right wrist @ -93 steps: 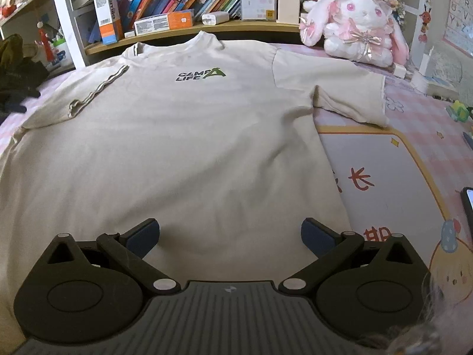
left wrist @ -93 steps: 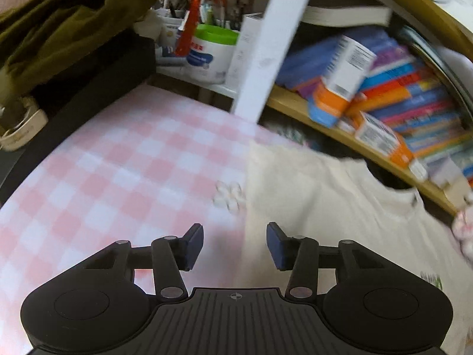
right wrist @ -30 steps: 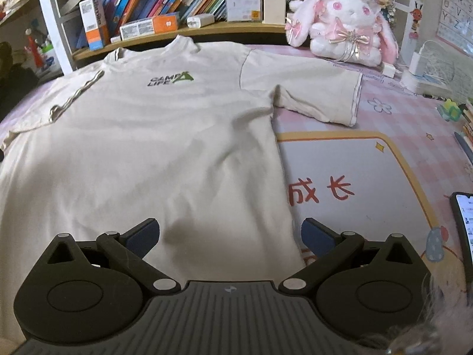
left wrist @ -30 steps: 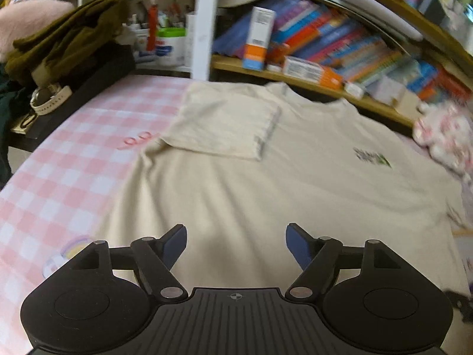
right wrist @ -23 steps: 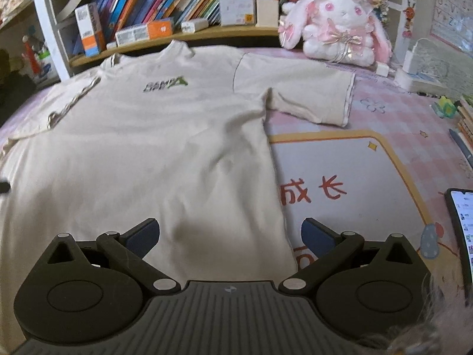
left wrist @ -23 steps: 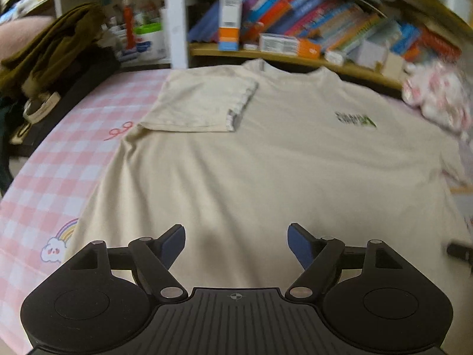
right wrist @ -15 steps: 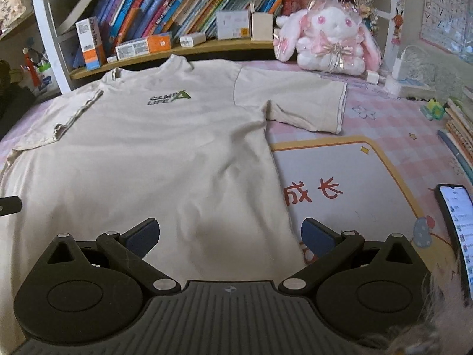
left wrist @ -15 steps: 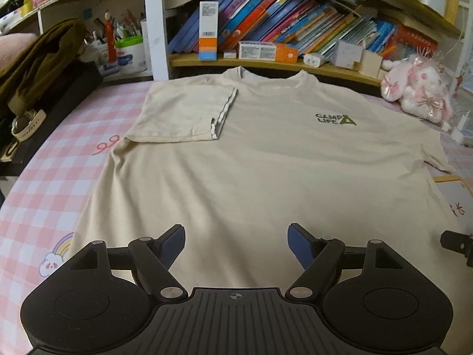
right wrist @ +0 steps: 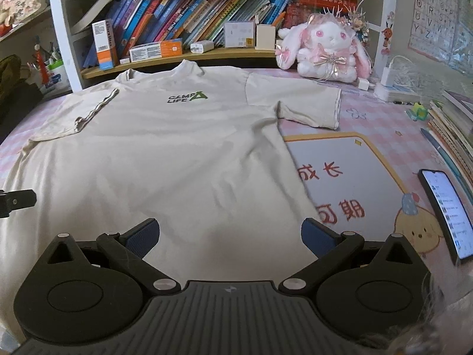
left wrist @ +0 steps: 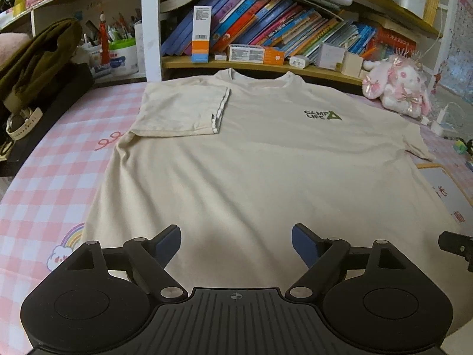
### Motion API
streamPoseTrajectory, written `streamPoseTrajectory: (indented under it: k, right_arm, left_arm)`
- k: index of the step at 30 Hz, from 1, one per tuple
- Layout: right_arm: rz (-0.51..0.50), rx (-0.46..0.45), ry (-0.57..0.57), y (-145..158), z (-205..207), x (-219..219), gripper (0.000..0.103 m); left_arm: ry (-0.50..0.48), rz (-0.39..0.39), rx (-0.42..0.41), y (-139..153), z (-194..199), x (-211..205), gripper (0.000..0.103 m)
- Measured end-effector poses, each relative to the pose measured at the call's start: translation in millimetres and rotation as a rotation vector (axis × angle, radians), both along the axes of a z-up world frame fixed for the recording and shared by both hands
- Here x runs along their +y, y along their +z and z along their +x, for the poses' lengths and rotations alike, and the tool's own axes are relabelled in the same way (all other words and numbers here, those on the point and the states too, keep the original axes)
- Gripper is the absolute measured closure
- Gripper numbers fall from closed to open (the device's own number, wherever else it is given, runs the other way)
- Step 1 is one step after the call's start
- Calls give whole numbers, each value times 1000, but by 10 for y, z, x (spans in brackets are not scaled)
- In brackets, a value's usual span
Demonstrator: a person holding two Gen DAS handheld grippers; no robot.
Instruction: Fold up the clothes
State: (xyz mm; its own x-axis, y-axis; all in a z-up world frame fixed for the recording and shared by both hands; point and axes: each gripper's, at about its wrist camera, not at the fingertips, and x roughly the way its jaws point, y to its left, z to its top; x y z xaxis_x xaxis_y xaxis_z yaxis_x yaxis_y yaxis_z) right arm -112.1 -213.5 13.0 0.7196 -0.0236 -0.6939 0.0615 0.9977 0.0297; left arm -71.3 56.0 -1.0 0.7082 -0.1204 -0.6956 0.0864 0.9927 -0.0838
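With the left sleeve (left wrist: 183,109) now folded onto the T-shirt (left wrist: 251,171) lying flat on the table, both grippers have withdrawn — left gripper (left wrist: 236,241) opening, right gripper (right wrist: 230,233) wide, both empty — right sleeve (right wrist: 307,105) next.

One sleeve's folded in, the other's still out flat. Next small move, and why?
Probably send the right gripper to the spread sleeve and pinch its hem. The other sleeve already lies folded onto the t-shirt; the right gripper is open, holding nothing.
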Motion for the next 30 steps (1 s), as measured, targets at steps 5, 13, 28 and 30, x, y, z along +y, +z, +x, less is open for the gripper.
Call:
streamPoseTrajectory:
  k: [5, 13, 28, 30]
  right_arm:
    - [-7, -4, -20, 51, -129, 39, 0]
    - [2, -18, -48, 87, -158, -19, 0]
    - [94, -40, 41, 45, 276, -811, 0]
    - [109, -37, 63, 37, 381, -979, 0]
  left_arm:
    - [-14, -13, -7, -8, -37, 26, 17]
    - [-10, -21, -21, 18, -6, -25, 12]
    - [117, 20, 9, 39, 159, -842, 10]
    - [131, 20, 13, 32, 155, -1002, 10]
